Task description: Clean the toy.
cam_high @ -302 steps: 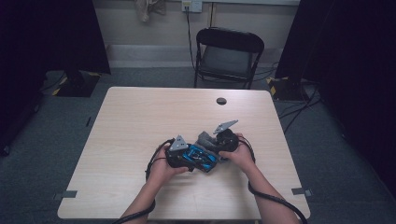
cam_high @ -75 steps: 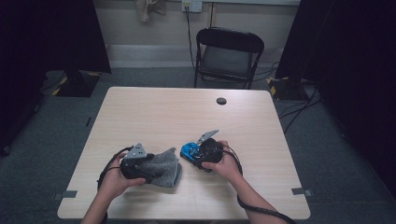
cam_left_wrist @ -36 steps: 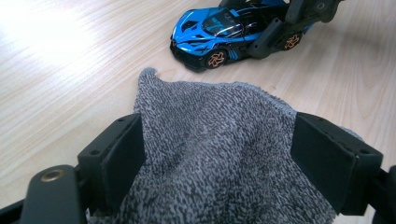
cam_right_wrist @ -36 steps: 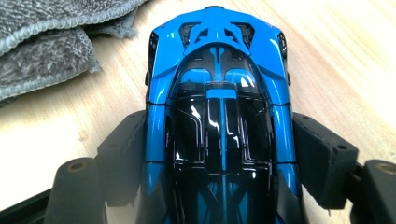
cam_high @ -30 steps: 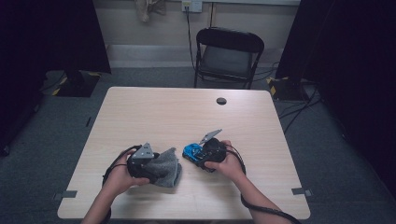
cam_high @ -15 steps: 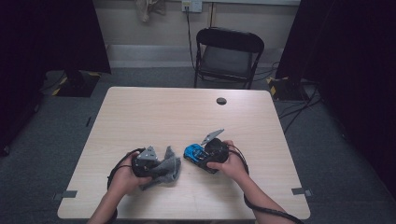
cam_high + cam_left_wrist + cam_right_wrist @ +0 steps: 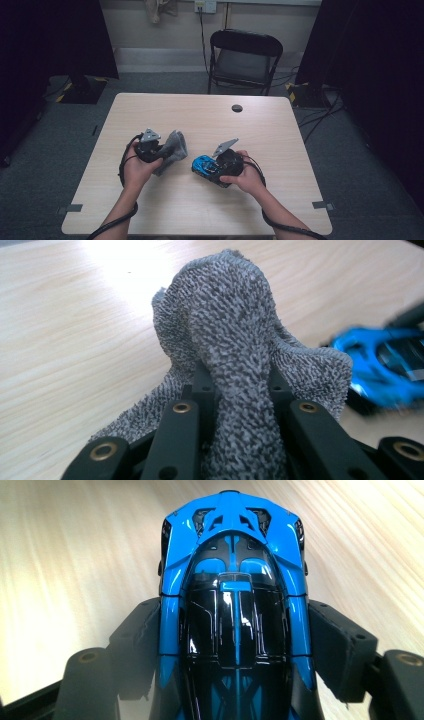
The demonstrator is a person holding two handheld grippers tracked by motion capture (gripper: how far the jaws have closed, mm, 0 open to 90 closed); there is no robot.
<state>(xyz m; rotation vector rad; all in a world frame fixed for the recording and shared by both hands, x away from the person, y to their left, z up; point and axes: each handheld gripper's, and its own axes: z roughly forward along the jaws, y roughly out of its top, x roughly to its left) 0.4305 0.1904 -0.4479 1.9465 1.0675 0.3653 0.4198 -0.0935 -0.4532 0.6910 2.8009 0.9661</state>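
We see the left gripper (image 7: 159, 152) pinching a nubby grey terry cloth (image 7: 235, 340) — its jaws have just closed on a bunched fold that now stands up, no longer spread flat. Just right of the cloth, the right gripper (image 7: 215, 167) clamps a glossy blue-and-black toy car (image 7: 234, 605) by its flanks, long axis running toward the cloth on the pale wood-grain table (image 7: 280, 135).

No readable text, label, brand, number or sign anywhere.
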